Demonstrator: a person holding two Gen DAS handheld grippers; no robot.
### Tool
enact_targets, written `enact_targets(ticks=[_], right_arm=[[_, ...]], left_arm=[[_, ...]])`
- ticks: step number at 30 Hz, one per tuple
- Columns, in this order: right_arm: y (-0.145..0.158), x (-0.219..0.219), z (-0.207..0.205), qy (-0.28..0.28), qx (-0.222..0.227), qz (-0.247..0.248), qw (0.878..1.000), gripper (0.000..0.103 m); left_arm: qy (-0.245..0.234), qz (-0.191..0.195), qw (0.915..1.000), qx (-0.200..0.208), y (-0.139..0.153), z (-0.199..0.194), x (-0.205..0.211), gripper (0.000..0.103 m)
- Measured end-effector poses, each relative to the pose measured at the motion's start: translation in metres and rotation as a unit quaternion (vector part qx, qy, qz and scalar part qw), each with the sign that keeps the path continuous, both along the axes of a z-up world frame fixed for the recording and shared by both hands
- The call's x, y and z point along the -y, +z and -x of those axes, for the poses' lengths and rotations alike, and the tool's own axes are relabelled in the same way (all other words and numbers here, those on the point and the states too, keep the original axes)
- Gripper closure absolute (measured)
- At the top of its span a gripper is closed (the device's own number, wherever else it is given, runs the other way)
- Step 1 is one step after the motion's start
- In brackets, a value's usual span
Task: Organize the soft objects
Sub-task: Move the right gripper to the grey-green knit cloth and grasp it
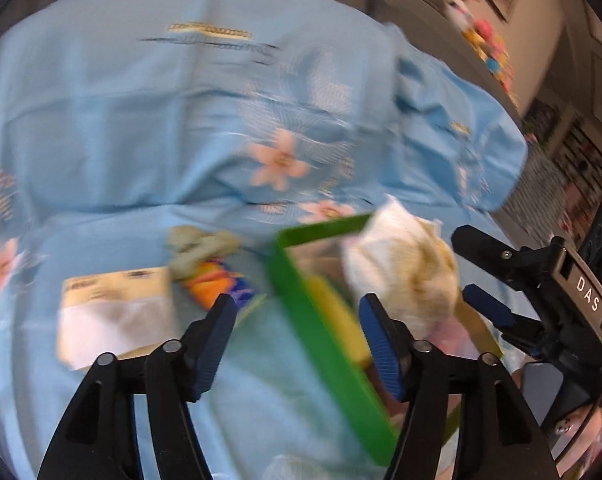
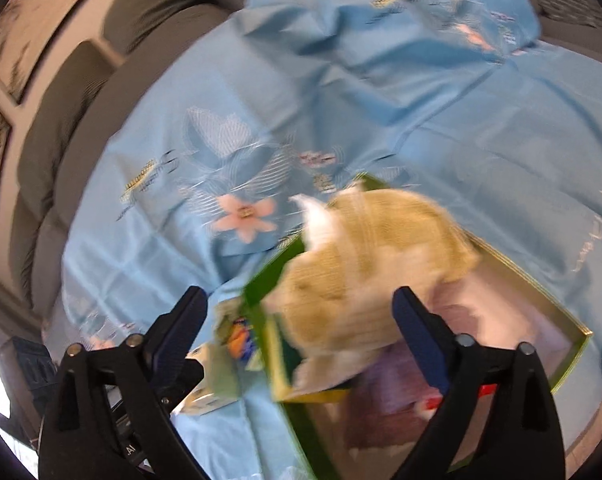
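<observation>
Plush toy [image 2: 365,272], cream and tan, sits over the green box [image 2: 261,280] on the blue floral sheet [image 2: 481,128]; blur hides whether it touches. Our right hand-held gripper [image 2: 301,332] is spread wide around it, gripping nothing. Our left hand-held gripper [image 1: 297,340] is also wide open, straddling the box wall, with the toy at two o'clock.

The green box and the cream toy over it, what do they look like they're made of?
Green box: probably thin cardboard with a smooth finish, judging by its flat, straight walls and crisp edges. Cream toy: seems soft plush fabric, with fuzzy, rounded outlines, though motion blur hides the texture.
</observation>
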State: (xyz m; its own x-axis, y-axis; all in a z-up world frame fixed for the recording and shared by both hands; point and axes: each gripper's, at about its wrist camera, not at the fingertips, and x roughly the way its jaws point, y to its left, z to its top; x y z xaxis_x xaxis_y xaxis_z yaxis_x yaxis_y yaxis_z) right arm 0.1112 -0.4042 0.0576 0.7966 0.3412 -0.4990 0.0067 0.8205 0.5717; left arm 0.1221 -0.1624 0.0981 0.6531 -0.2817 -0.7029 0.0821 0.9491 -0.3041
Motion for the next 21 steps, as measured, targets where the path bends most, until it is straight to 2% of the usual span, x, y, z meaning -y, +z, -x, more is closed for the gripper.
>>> enact_targets(ticks=[7,12,14,16,21], right_arm=[[0.010,-0.080,-0.017,0.098,-0.005,0.016,0.995,0.006],[0.002,-0.145,-0.049,0.163,-0.038,0.024,0.986,0.008],[-0.006,-0.173,-0.066,0.174,-0.060,0.051,0.982,0.011],[-0.014,-0.194,-0.080,0.176,-0.074,0.075,0.979,0.021],[-0.040,-0.224,-0.119,0.144,-0.124,0.147,0.971,0.038]], left_arm=[[0.085,-0.005,0.9964,-0.005,-0.023,0.036,-0.084,0.035],[0.127,0.003,0.9915,-0.030,-0.051,0.045,-0.141,0.035],[0.141,0.023,0.9892,-0.035,-0.061,0.048,-0.158,0.035],[0.141,0.048,0.9879,-0.044,-0.072,0.050,-0.170,0.035],[0.153,0.053,0.9851,-0.057,-0.081,0.049,-0.180,0.035]])
